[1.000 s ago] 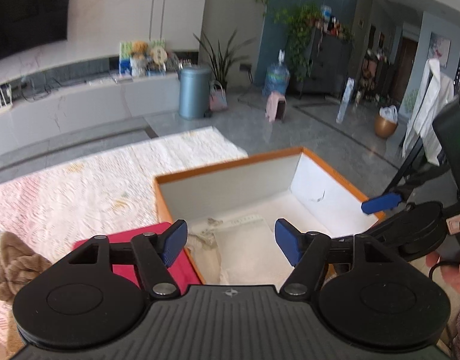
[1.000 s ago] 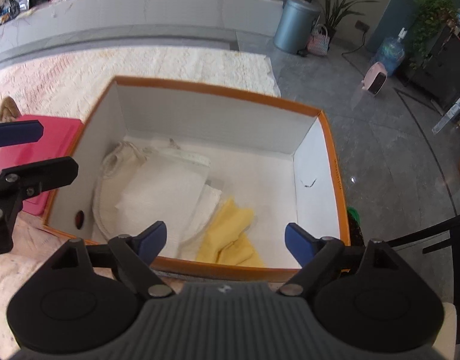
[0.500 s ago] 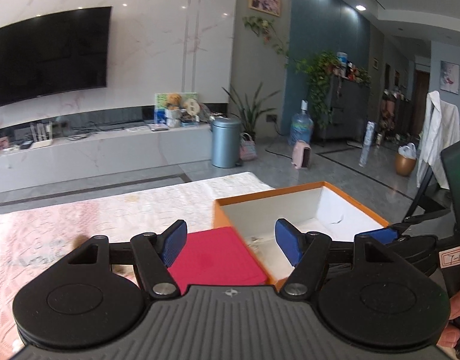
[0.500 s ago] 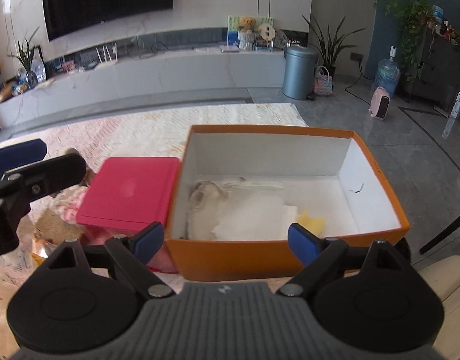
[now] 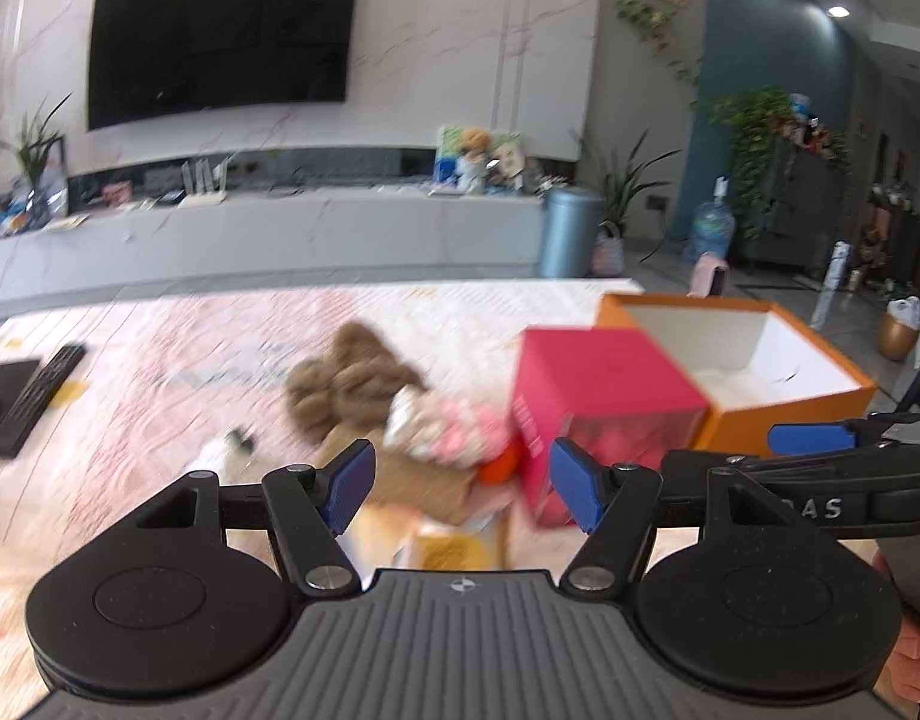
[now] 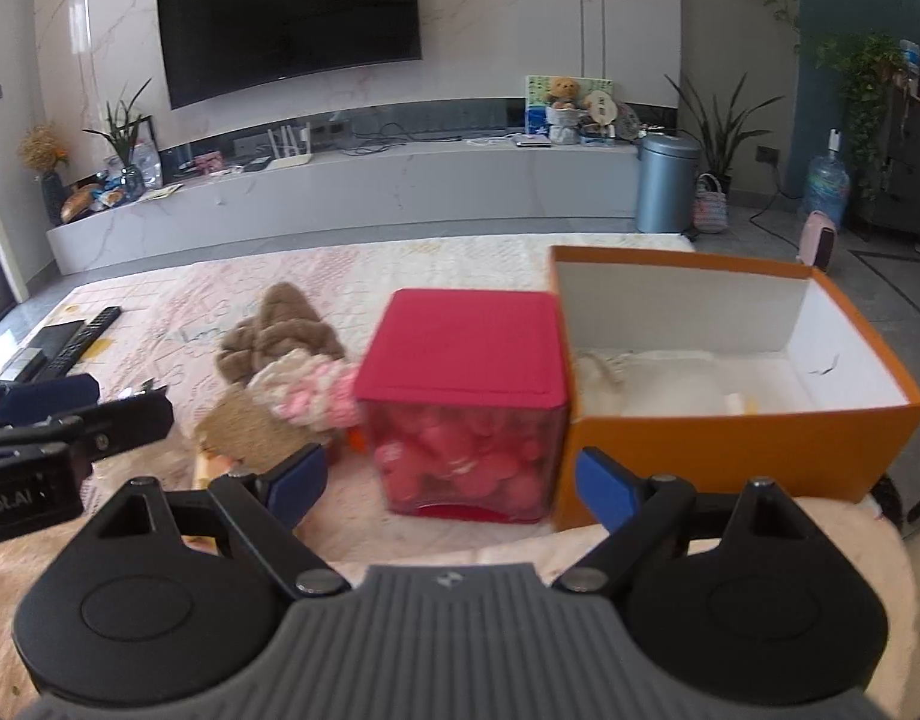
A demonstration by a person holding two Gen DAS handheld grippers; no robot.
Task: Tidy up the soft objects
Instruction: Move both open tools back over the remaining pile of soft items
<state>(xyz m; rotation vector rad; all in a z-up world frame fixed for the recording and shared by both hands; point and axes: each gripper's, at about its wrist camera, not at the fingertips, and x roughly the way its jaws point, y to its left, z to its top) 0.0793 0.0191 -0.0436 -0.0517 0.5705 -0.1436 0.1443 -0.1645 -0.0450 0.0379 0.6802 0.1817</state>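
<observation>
Here both grippers hang over the near edge of a worktop covered in a pale pink patterned cloth (image 6: pixel 460 264). The left gripper (image 5: pixel 460 486) has its blue-padded jaws spread wide with nothing between them, and the right gripper (image 6: pixel 454 483) is just as open and empty. On the cloth lies a loose heap of soft things: a brown plush piece (image 6: pixel 280 330), a pink and cream knitted bundle (image 6: pixel 304 390) touching it, and a tan cloth (image 6: pixel 250 426) beneath. Just beside them stands a red-lidded clear box (image 6: pixel 466 396) full of pink items, touching an open orange box (image 6: pixel 742 438) that holds white and yellow fabrics.
</observation>
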